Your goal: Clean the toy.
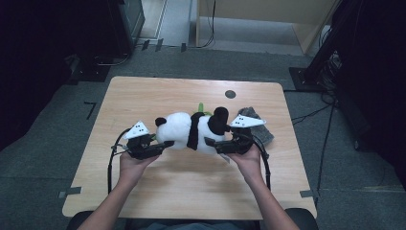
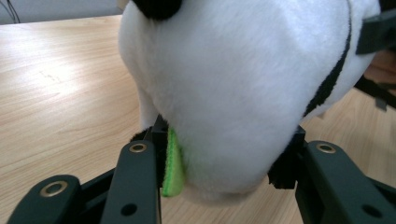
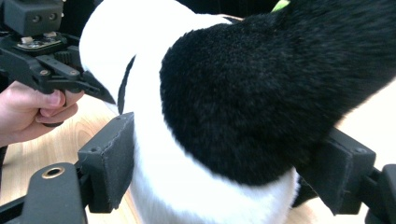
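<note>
A stuffed panda (image 1: 191, 130) lies across the middle of the wooden counter (image 1: 191, 191), held from both ends by two hand-held grippers. Its white head end points to the person's left; its black limb and rear end point to the right.

Left gripper (image 1: 160, 145): held in the left hand (image 1: 134, 163), reaching in level from the left. In the left gripper view both pads press into the white plush (image 2: 243, 93), one on each side, and the fur bulges out over them. A strip of green felt (image 2: 173, 168) is caught against the inside of the left-hand jaw. The jaws are clamped on the toy.

Right gripper (image 1: 213, 143): held in the right hand (image 1: 246, 160), reaching in level from the right. In the right gripper view the jaws stand wide, with the black limb (image 3: 261, 93) and the white body (image 3: 187, 186) between them. Both pads lie against the fur; the grip is on a broad part of the toy.

The toy's underside sits at or just above the counter surface; whether it rests on the wood cannot be told from these views. A green tip (image 1: 201, 106) shows behind the panda's back. A grey cloth (image 1: 258, 125) lies on the counter just behind the right gripper. A small dark round mark (image 1: 230, 94) sits near the far edge of the counter.
</note>
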A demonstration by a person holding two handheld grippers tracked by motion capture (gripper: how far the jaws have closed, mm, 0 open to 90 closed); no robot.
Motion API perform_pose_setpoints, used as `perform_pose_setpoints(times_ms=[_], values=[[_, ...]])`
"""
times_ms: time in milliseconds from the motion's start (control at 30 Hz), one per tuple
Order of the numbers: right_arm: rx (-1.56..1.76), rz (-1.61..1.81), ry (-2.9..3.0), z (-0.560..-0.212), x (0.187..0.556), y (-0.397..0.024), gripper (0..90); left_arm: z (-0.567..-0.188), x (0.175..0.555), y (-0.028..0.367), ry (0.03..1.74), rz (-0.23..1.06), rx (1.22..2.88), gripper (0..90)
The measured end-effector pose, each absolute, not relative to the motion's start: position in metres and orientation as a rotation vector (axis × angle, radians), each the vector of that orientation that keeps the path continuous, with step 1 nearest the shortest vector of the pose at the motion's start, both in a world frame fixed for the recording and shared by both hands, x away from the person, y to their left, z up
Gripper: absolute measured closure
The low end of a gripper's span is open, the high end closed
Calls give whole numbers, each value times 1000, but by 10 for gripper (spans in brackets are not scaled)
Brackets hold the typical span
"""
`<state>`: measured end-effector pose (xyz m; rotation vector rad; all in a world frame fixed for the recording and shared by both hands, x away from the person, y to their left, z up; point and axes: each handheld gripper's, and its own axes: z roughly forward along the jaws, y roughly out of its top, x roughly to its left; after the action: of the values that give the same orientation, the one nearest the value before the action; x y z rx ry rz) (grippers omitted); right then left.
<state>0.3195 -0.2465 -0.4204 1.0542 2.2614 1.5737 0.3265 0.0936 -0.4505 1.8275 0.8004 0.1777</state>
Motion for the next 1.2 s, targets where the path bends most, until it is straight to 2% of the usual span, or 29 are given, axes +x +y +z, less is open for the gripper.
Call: perform_pose_setpoints(times_ms=[200, 400, 667, 733, 800, 867, 1000, 1200], values=[[973, 1553, 2245, -421, 317, -255, 200, -445, 335, 108, 875, 191, 1778, 559], [924, 1550, 2263, -429, 317, -256, 182, -433, 335, 121, 892, 146, 1723, 544], [860, 1510, 2276, -441, 315, -236, 177, -434, 336, 113, 914, -29, 1696, 533], [866, 1476, 2257, -443, 314, -233, 237, -437, 339, 113, 927, -57, 1705, 516], [887, 1453, 2254, -443, 314, -232, 323, -440, 340, 112, 936, -43, 1735, 446], [911, 1432, 2273, -442, 316, -232, 345, -441, 338, 108, 926, 26, 1767, 373], [962, 1392, 2288, -440, 317, -233, 310, -442, 332, 101, 869, 145, 1810, 287], [1116, 1521, 2306, -433, 319, -240, 276, -442, 328, 102, 858, 165, 1757, 242]])
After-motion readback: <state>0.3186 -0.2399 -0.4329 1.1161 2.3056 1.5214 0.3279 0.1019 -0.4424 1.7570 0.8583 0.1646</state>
